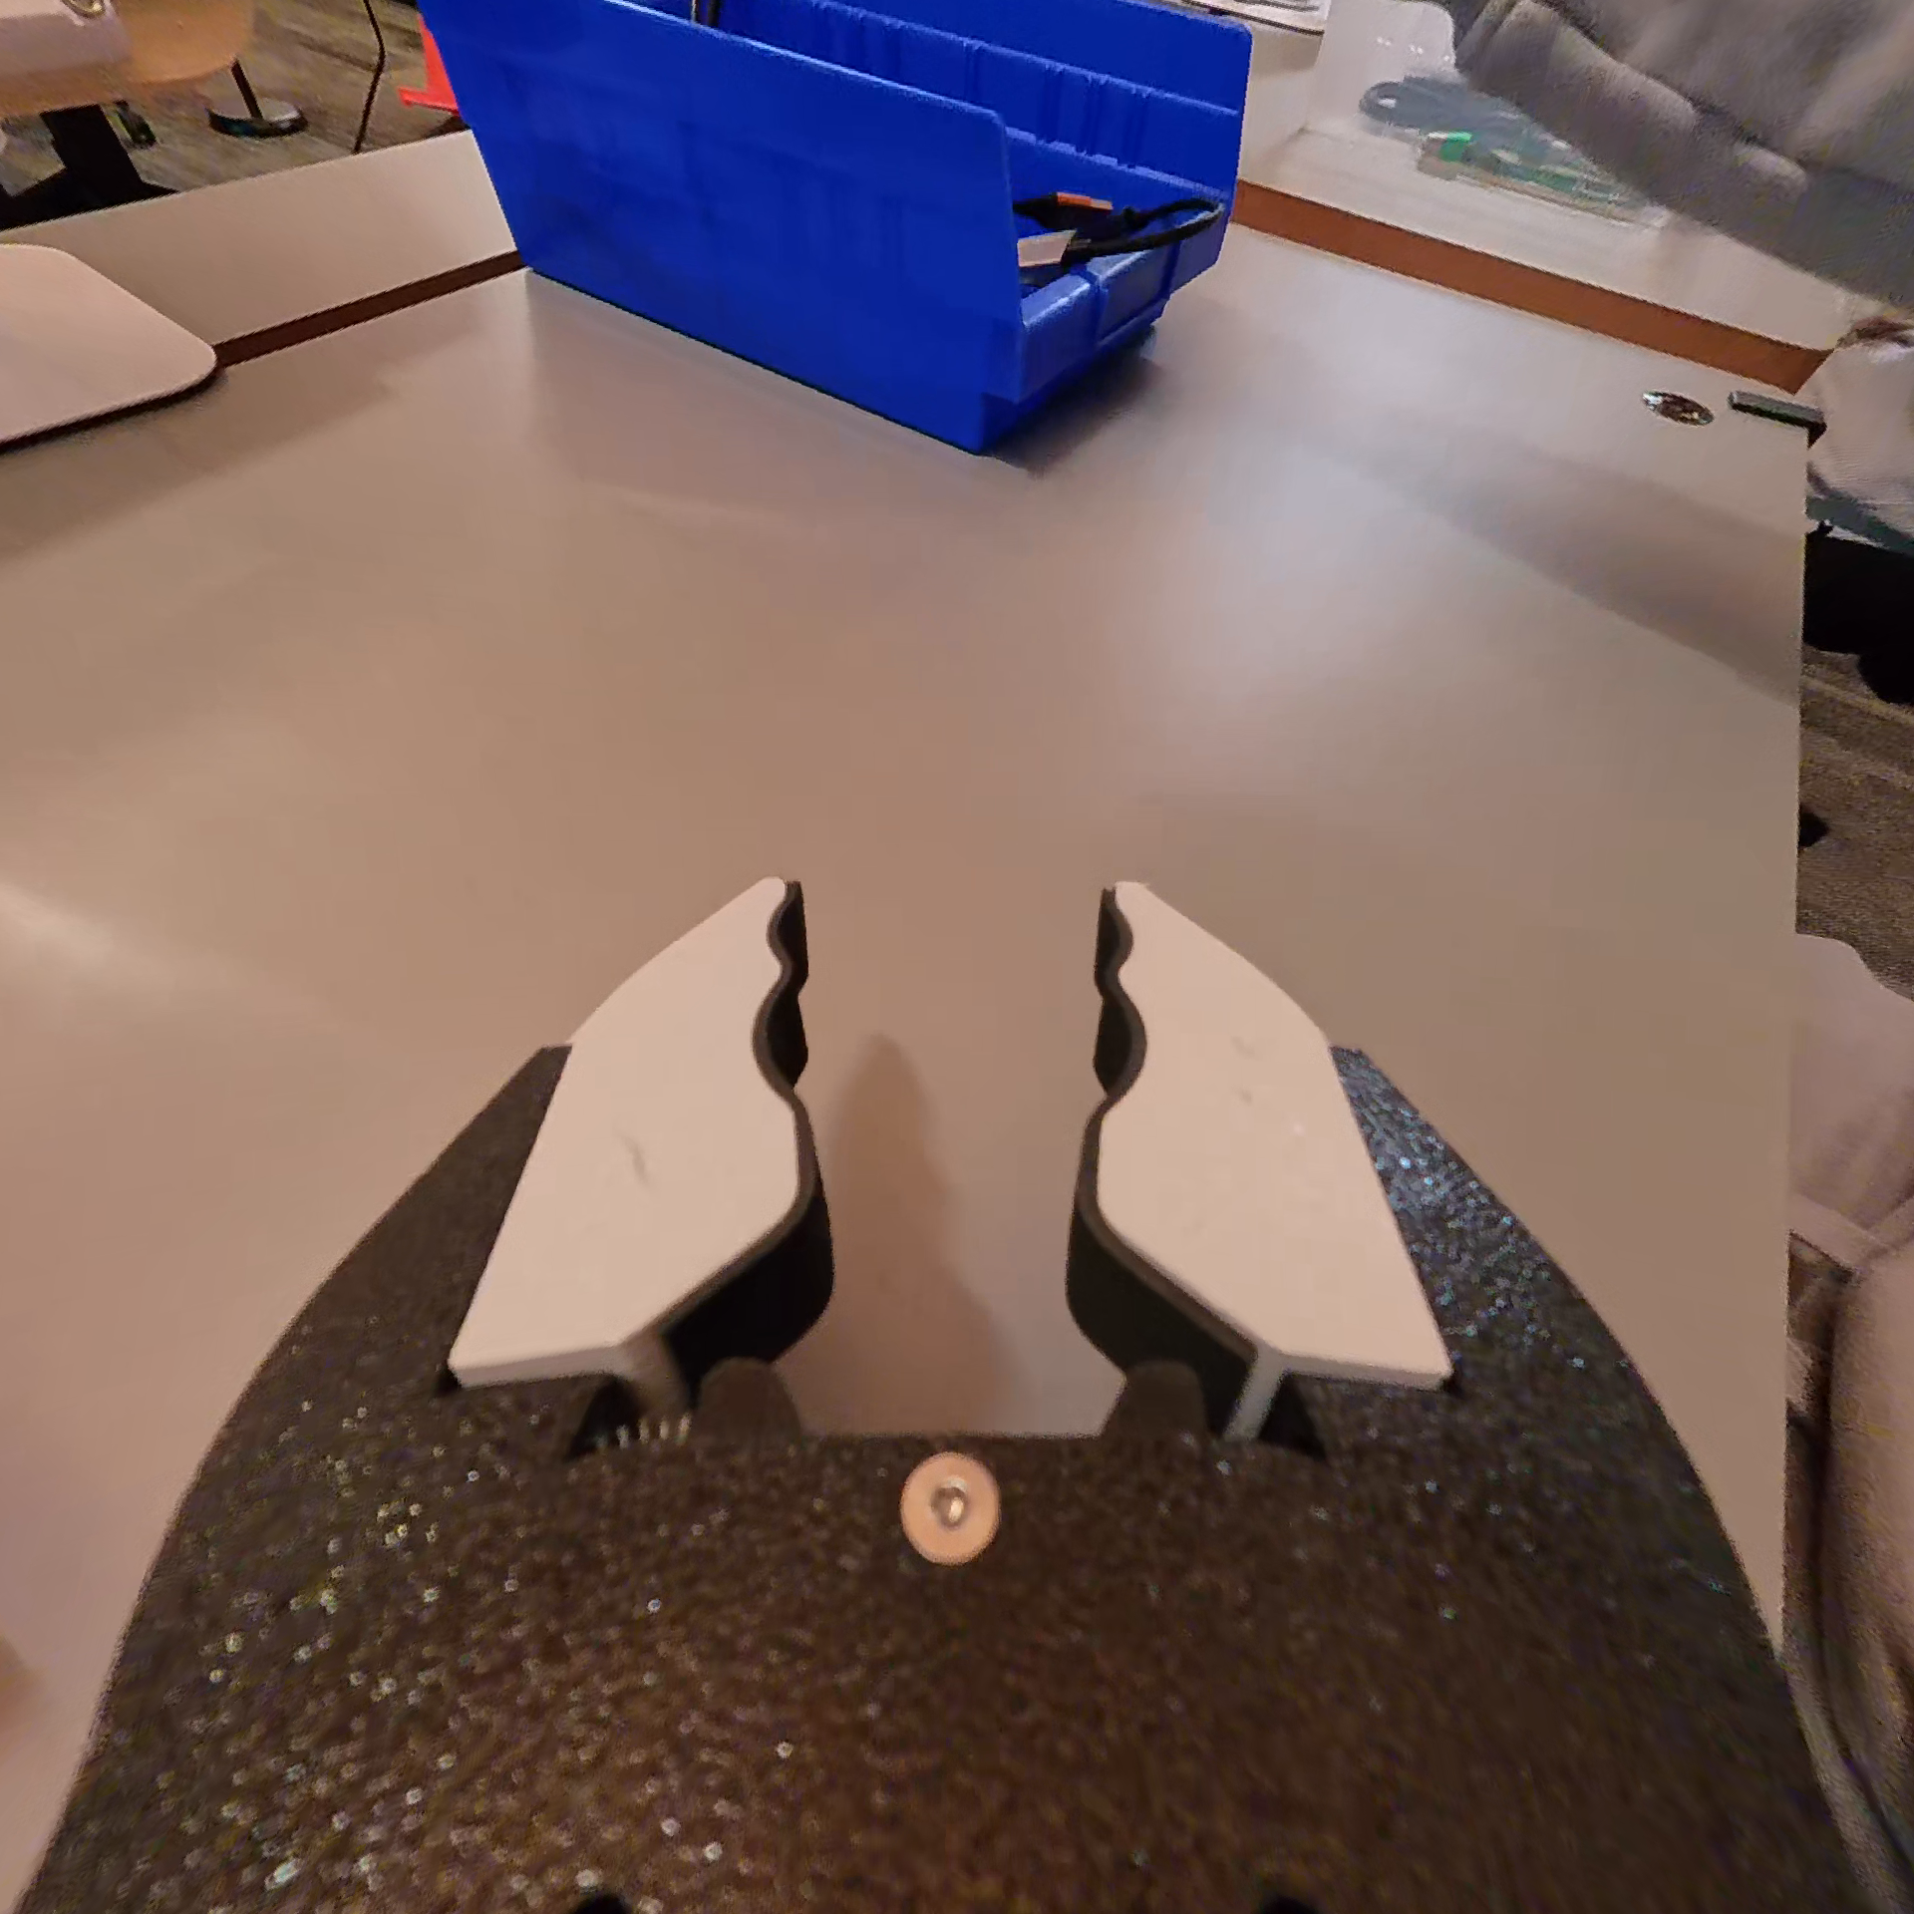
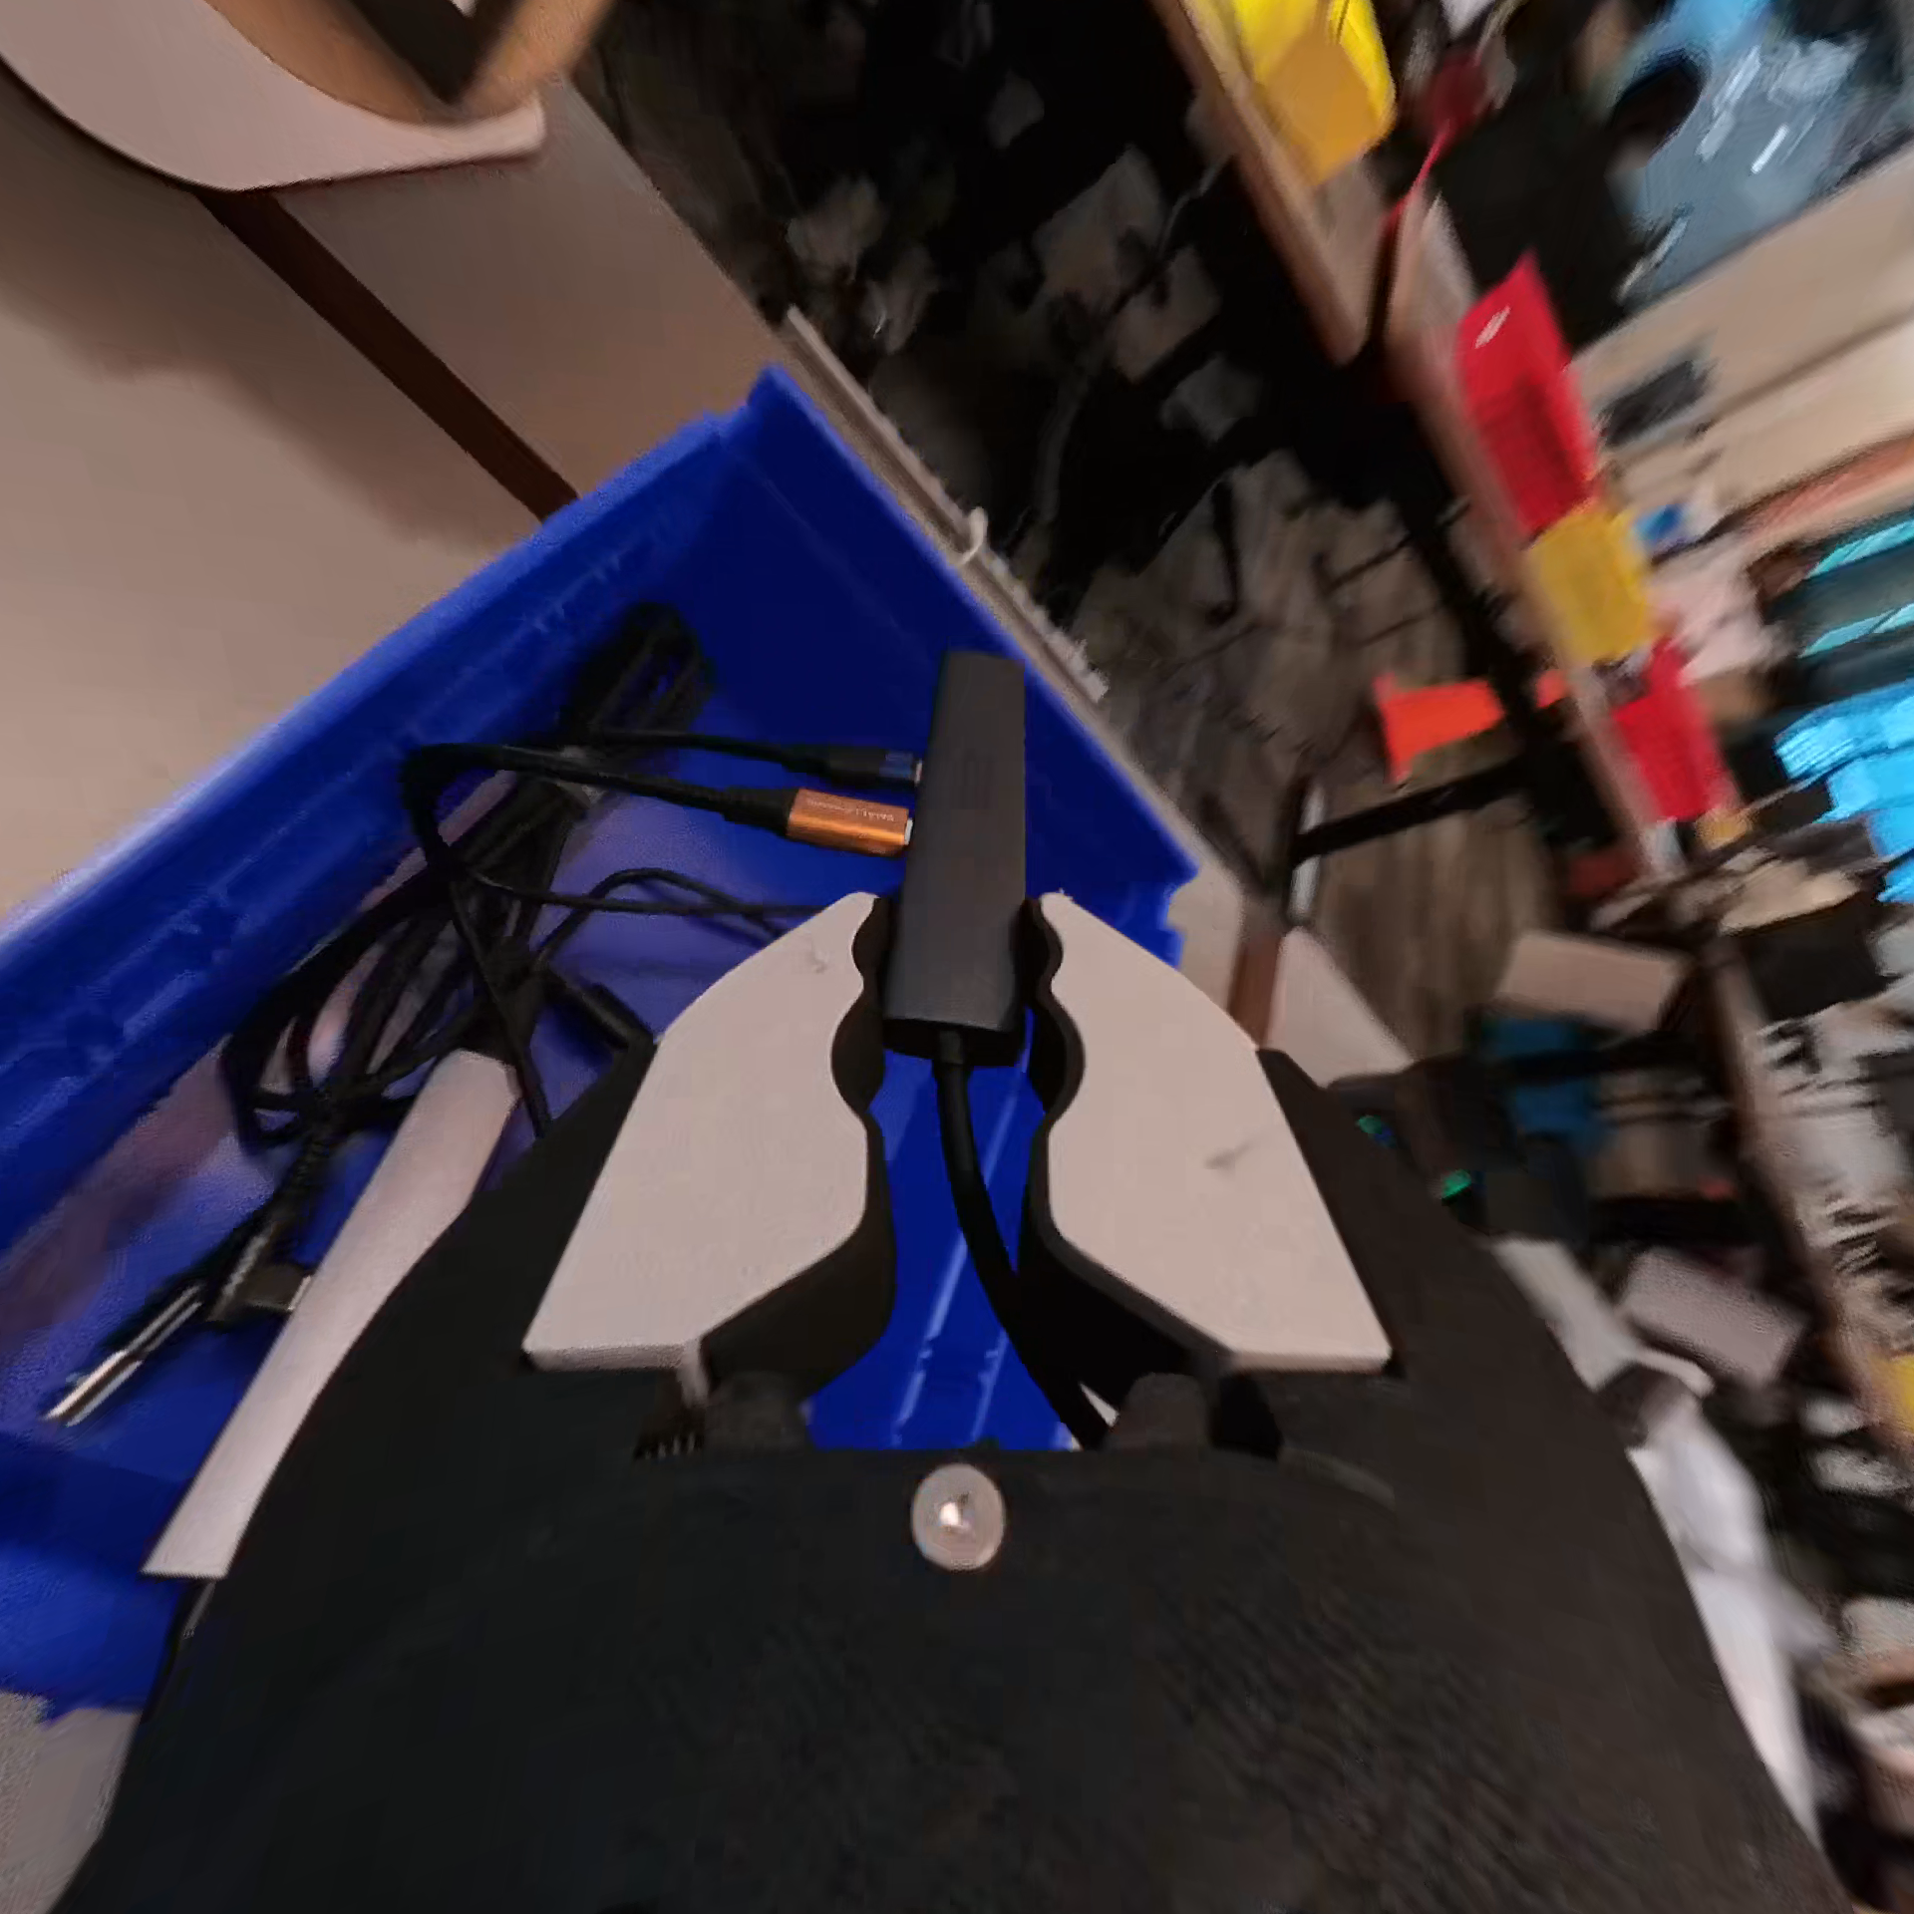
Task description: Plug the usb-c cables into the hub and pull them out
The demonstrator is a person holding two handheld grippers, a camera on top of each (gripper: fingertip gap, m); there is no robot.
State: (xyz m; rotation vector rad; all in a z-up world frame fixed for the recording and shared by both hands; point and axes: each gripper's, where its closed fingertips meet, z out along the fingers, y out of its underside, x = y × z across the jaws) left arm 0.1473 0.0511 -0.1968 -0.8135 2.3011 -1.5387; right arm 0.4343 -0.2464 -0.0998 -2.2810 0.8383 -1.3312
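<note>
My right gripper (image 2: 953,911) is shut on a slim dark grey hub (image 2: 963,818) and holds it above the blue bin (image 2: 311,984). Two cables are plugged into the hub's left side: one with an orange plug (image 2: 849,820), one with a black and blue plug (image 2: 870,766). Their black cords (image 2: 435,932) hang down into the bin. The hub's own black lead (image 2: 974,1222) runs back between my fingers. My left gripper (image 1: 948,911) is open and empty, low over the grey table (image 1: 725,621). The bin (image 1: 787,207) stands far ahead of it with cable ends (image 1: 1098,223) showing.
A white rounded object (image 1: 73,352) lies at the table's left. A person's grey sleeve (image 1: 1657,93) is at the top right. The table's right edge (image 1: 1797,725) drops off. Blurred shelves with red and yellow bins (image 2: 1533,414) stand behind the right gripper. The left gripper's tips are roughly 45 cm from the right gripper's. Measured from the fingertips, the white rounded object (image 1: 73,352) is 35 cm or so from the right gripper and 45 cm from the left.
</note>
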